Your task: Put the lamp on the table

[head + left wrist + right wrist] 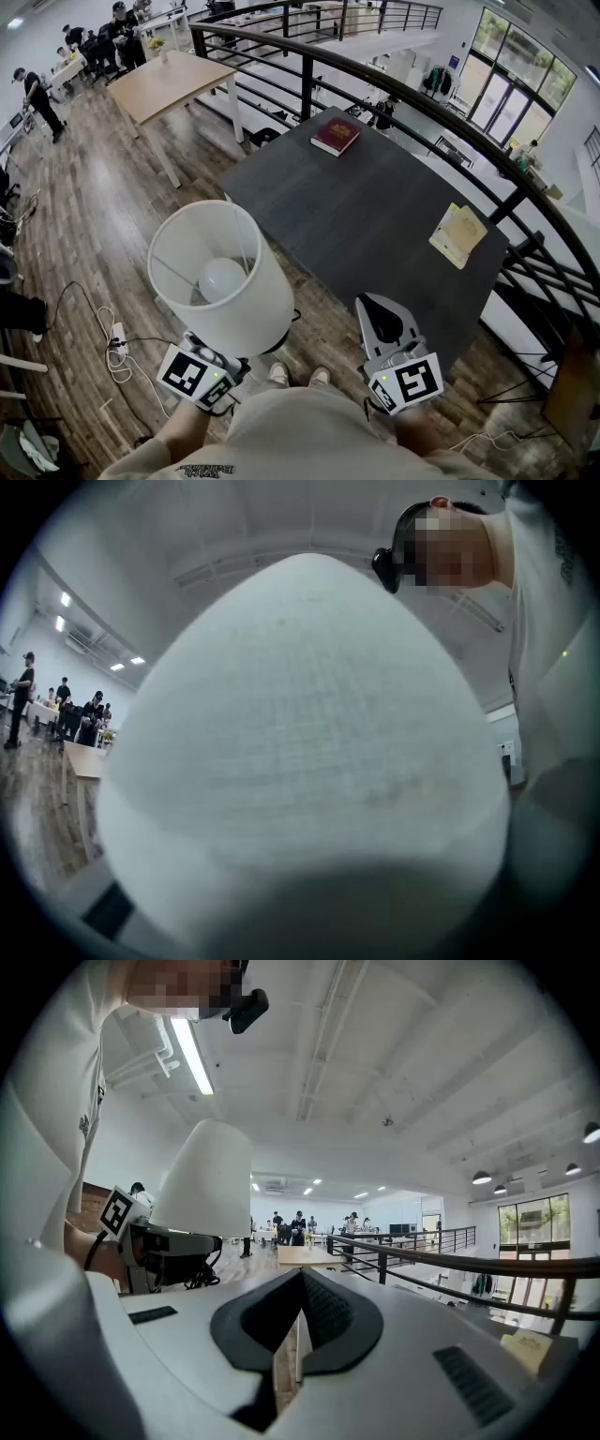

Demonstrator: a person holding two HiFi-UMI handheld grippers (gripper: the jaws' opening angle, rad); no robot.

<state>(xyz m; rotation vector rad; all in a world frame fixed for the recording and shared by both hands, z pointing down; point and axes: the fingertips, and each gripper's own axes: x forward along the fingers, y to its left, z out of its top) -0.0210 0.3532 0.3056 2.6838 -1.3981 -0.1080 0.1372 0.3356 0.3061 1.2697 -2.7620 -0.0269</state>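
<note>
In the head view, your left gripper [217, 364] carries the lamp [225, 281] upright in the air above the wood plank floor [94, 225], just short of the near corner of the dark table [375, 206]. The white shade opens upward and the bulb shows inside it. The lamp is not on the table. Your right gripper [382, 321] hovers over the table's near edge and holds nothing. A dark red book [336, 136] lies near the table's far edge and a yellow booklet [458, 234] near its right edge, well apart from each other. A black railing [422, 103] curves along the far side of the table, a light wooden table [169, 84] stands beyond it, and people [122, 33] gather at the far end of the room. A power strip [117, 339] with its cable lies on the floor to your left. In the left gripper view the white shade [309, 761] fills nearly everything and covers the jaws; ceiling lights [64, 600] and the wooden table [84, 761] show at the left edge. In the right gripper view your right jaws [298, 1335] are pressed almost together with only a thin slit between them and nothing in it. To their left, the left gripper [173, 1251] sits under the lamp [206, 1180], its jaws closed on the lamp's base below the shade. The railing [450, 1265] runs off to the right toward tall windows [534, 1232], under a white ceiling with a long strip light [192, 1054].
</note>
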